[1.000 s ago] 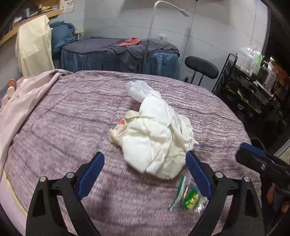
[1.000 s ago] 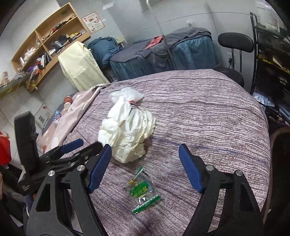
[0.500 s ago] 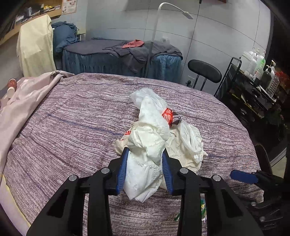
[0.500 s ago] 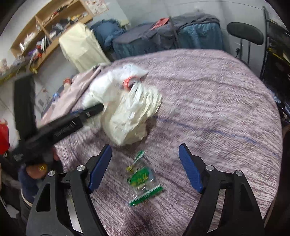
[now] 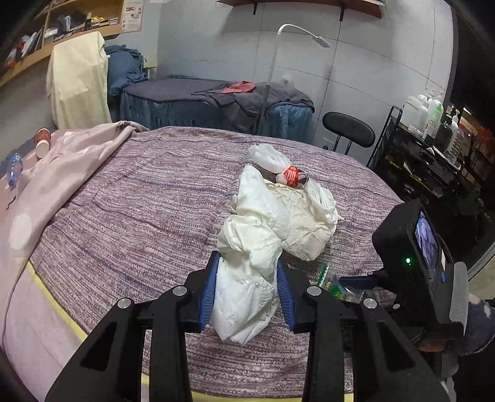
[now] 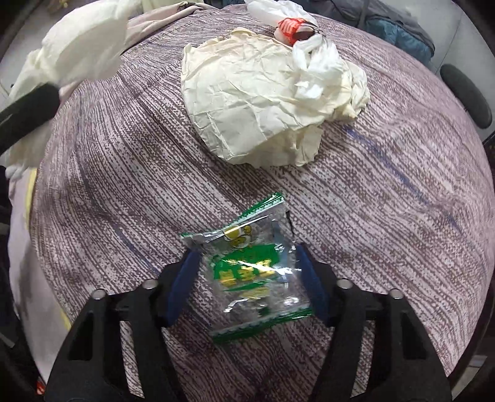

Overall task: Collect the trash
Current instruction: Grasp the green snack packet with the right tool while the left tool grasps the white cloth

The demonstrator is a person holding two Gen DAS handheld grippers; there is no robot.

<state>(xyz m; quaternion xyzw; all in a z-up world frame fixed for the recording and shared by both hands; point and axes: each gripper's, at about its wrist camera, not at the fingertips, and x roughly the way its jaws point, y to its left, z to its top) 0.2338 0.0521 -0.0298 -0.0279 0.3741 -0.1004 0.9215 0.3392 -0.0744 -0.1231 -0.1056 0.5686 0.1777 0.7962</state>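
Two grippers are at work on the bed. Your left gripper (image 5: 247, 293) has its blue pads (image 5: 206, 290) pressed on both sides of a crumpled white paper bundle (image 5: 250, 263), soft and full of folds, whose lower end hangs between the black arms. Your right gripper (image 6: 249, 284) points steeply down, and its jaws are closing around a small snack wrapper (image 6: 252, 269) of shiny clear film with green print and zigzag edges. The wrapper lies flat on the cover between the two blue pads (image 6: 182, 284), which stand close at its sides; you cannot tell if they already press it.

Beyond the wrapper, a wide sheet of creased cream paper (image 6: 247, 102) rests on the bedspread (image 6: 402, 198), with a thin white plastic bag (image 6: 318, 68) wrinkled on its far edge and a small red and white piece (image 6: 290, 26) just behind. The bedspread is a woven purple cloth with fine streaks. In the left view a smooth pink blanket (image 5: 55, 173) covers the left side of the bed, and a black round stool (image 5: 348, 133) stands behind it.
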